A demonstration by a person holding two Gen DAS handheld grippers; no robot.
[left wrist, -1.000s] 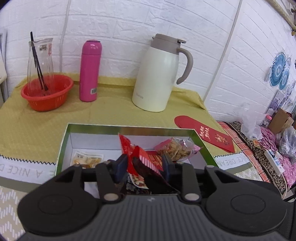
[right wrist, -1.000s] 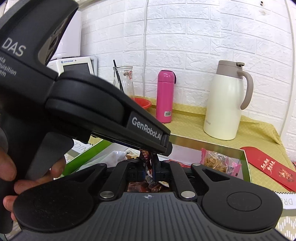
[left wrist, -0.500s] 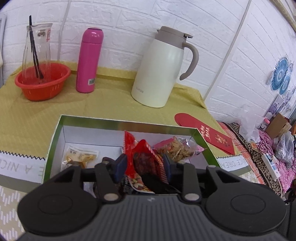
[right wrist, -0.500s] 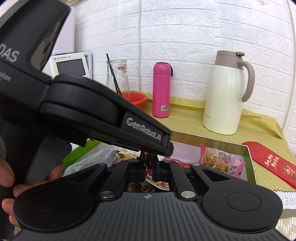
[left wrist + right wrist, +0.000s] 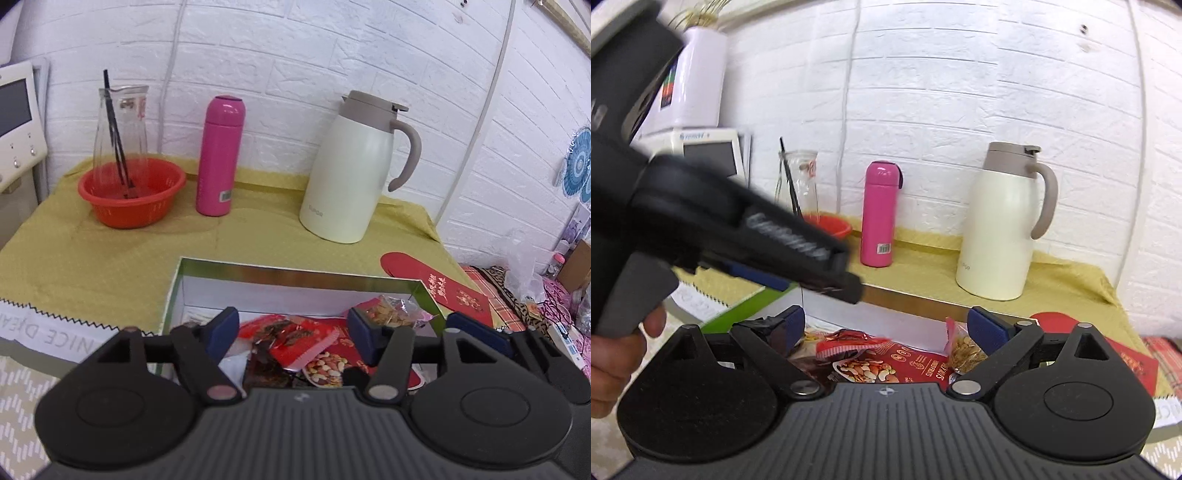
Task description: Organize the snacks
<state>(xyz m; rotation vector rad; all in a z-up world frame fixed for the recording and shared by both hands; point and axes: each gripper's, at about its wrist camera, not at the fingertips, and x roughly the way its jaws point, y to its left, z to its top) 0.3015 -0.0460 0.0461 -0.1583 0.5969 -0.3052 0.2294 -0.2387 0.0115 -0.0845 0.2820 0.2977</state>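
A green-rimmed box [image 5: 295, 271] with a white inside holds several snack packets. A red packet [image 5: 291, 338] lies loose in it, on a red nut packet [image 5: 327, 367], below my open, empty left gripper [image 5: 291, 328]. A clear packet of peanuts [image 5: 391, 314] lies at the box's right. In the right wrist view my right gripper [image 5: 886, 325] is open and empty above the red packet [image 5: 853, 343], the nut packet [image 5: 886, 365] and the peanuts [image 5: 964, 350]. The left gripper's body [image 5: 738, 229] crosses that view's left side, blurred.
On the yellow-green tablecloth [image 5: 110, 258] behind the box stand a red basket [image 5: 131, 197] with a glass carafe [image 5: 120, 125], a pink flask [image 5: 219, 155] and a white thermos jug [image 5: 354, 166]. A red envelope [image 5: 439, 288] lies right of the box.
Both grippers opened and let go of the red packet, which now lies in the box. Both grippers pulled up and back from the box.
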